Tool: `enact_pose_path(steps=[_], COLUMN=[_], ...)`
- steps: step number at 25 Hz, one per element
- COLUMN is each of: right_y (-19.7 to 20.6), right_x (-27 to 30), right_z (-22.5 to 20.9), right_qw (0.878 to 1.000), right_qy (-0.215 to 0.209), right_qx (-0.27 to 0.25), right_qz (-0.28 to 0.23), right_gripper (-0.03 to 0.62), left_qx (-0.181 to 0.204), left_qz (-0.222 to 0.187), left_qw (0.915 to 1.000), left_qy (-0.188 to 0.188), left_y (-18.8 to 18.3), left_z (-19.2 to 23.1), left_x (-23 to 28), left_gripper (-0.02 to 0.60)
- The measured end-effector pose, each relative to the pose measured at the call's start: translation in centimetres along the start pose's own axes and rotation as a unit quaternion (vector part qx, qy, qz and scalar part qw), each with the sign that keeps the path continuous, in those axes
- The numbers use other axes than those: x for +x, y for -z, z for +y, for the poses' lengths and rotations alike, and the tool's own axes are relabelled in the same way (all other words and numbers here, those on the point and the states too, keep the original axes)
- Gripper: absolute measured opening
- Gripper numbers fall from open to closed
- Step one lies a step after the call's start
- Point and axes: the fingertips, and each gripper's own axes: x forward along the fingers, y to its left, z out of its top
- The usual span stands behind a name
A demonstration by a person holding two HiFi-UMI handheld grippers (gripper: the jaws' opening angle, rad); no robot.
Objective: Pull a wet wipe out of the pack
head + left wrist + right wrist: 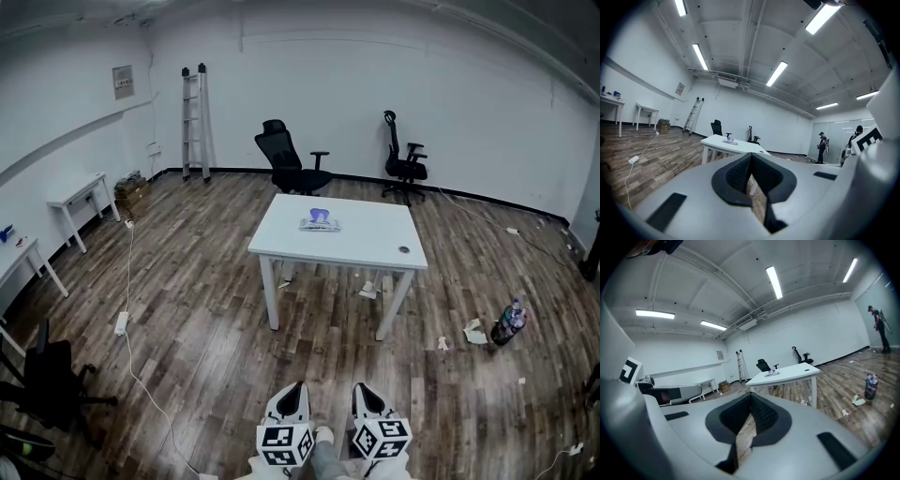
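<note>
On table (375,234), flat pale wipe pack (320,222)

Down at the bottom of the head view, the edge is cutting off the left gripper (294,389) and the right gripper (366,391), leaving only their front ends showing. The wipe pack (320,221) on the table (366,246) is sitting too far off: its opening isn't reading, nor what the bluish bit on top is. A small dark round thing (404,249) near the table's corner is too tiny to name. The left edge is slicing through a black chair (42,384).
</note>
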Motion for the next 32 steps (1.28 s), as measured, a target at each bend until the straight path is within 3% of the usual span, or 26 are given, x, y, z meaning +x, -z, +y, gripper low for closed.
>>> enact_pose_path(steps=[14,32], right_y=[-0.7,-4.4], right_x=[4.4,10.7], right_z=[-1.6,-5.3], right_qw=[1.0,1.0], right_qy=[-0.007,-0.009], right_qx=[0.006,-0.003], right_qz=[0.004,0.011], right_gripper=[0.009,0.009], left_qx=[-0.001,-0.005], left_qz=[0.007,0.015], left_qw=[0.9999,0.9998], left_qy=[-0.008,-0.013], left_y=[0.2,-1.0], left_z=[1.1,2.0], left_x=[4.3,12.4], left_gripper=[-0.002,-0.002])
